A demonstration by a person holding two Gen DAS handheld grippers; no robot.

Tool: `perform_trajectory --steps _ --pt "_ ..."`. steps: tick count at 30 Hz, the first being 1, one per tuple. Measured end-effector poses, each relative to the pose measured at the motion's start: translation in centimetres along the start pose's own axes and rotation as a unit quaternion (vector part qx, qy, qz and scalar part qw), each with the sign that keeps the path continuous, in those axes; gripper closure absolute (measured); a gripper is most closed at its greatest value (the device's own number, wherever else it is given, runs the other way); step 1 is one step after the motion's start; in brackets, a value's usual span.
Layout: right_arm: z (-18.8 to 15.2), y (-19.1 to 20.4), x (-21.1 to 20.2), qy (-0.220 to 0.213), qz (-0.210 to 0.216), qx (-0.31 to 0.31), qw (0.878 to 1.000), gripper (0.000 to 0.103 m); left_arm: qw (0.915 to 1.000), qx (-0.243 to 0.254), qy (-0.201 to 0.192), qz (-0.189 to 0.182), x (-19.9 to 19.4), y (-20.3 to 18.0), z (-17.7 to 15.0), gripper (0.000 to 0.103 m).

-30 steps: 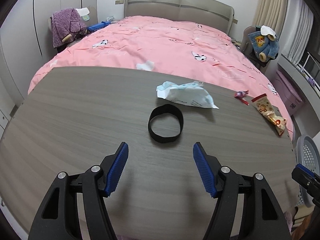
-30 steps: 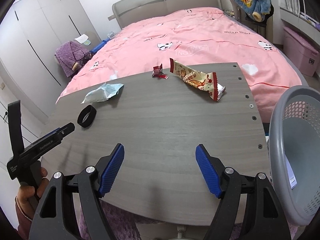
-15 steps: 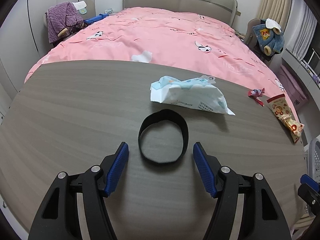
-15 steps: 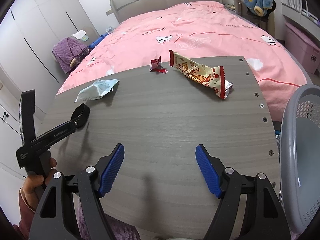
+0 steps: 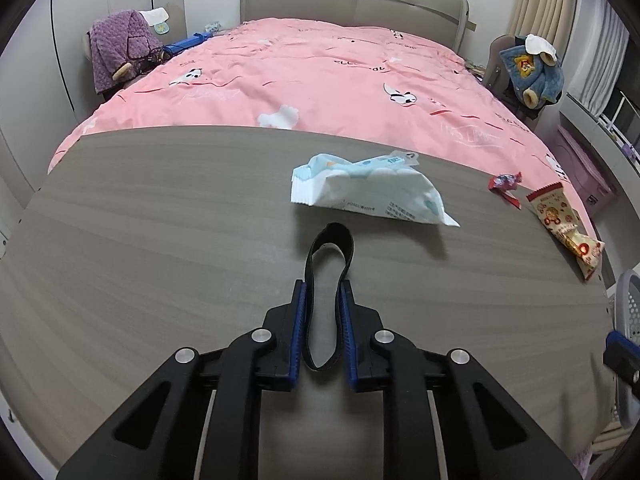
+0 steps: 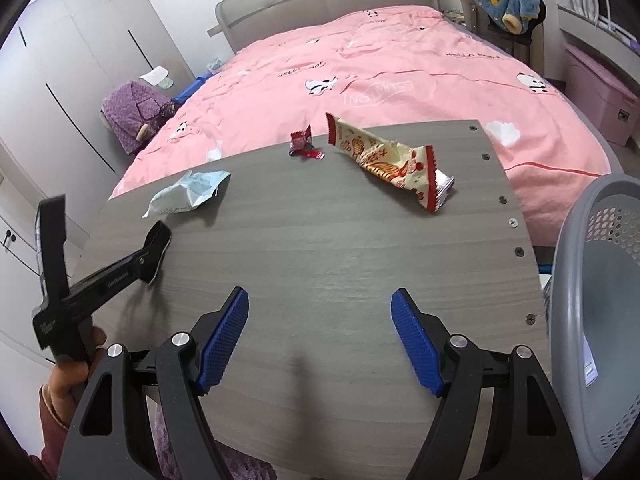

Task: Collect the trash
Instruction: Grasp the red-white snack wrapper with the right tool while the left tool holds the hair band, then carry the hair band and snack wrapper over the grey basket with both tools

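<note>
Left gripper (image 5: pixel 323 294): jaws closed onto the black elastic band (image 5: pixel 329 276), lower centre of the left wrist view. Both blue pads press the band's sides, squeezing it into a narrow loop that lies on the grey table (image 5: pixel 160 240); its far end bulges out past the fingertips.

Right gripper (image 6: pixel 320 308): jaws wide apart, lower centre of the right wrist view, above bare table with nothing between the pads.

Remaining trash on the table: white-and-blue tissue pack (image 5: pixel 372 194) just beyond the band; red candy wrapper (image 6: pixel 303 144) and red-and-cream snack wrapper (image 6: pixel 384 164) at upper centre of the right view. Grey mesh basket (image 6: pixel 596 272) stands at the right edge, beside the table.
</note>
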State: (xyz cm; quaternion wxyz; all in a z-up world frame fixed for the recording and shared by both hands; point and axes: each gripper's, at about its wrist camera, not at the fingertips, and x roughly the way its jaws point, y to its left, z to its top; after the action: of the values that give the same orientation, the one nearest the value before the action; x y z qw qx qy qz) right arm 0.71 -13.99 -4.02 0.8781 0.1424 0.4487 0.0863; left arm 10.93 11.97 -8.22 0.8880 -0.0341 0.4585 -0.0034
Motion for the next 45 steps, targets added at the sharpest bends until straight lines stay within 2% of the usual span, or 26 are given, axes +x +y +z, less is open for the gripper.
perform_trajectory --steps 10,18,30,36,40,45 --pt "3.9 -3.0 -0.9 -0.031 -0.035 -0.013 0.999 0.031 0.9994 0.002 -0.023 -0.024 -4.0 -1.4 -0.5 0.086" --pt "7.5 -4.1 2.4 -0.003 -0.034 -0.043 0.999 0.031 0.9977 0.012 -0.044 -0.050 -5.7 -3.8 1.0 0.086" --pt "9.1 -4.0 7.8 0.048 -0.054 -0.077 0.994 0.031 0.9965 0.027 -0.050 -0.060 -6.2 -6.0 1.6 0.086" --pt "9.1 -3.4 8.4 0.049 -0.066 -0.093 0.992 0.046 0.9964 0.031 -0.050 -0.060 -6.4 -6.3 1.6 0.086" --pt "8.7 -3.1 7.7 0.034 -0.069 -0.098 0.992 0.061 0.9961 0.036 -0.053 -0.061 -6.7 -6.6 1.5 0.086" --pt "7.8 -3.1 6.2 0.025 -0.058 -0.081 0.995 0.063 0.9953 0.045 -0.054 -0.067 -6.9 -7.3 1.2 0.086"
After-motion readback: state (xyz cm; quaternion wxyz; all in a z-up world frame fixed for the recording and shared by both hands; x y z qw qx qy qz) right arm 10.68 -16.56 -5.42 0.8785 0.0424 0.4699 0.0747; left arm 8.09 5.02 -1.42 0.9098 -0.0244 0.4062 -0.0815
